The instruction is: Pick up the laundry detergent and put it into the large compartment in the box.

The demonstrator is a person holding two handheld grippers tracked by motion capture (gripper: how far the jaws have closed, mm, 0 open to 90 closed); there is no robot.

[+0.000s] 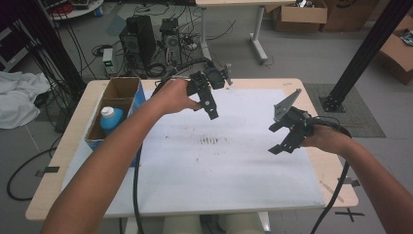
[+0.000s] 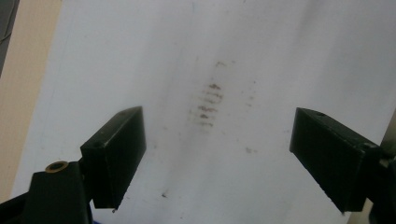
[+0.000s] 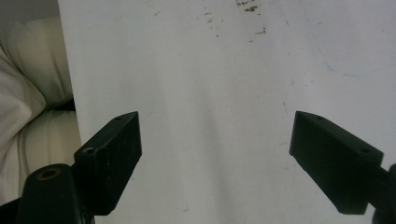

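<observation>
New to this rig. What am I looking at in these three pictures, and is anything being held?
No robot here: a person holds a two-jaw tool in each hand. The high view looks down on the table, covered by a white sheet with brown smudges. The left tool and right tool hover above it, jaws apart, holding nothing. The other two pictures come from cameras riding on each tool, looking along its black jaws at the sheet. At the table's left edge, a cardboard box holds a blue bottle.
</observation>
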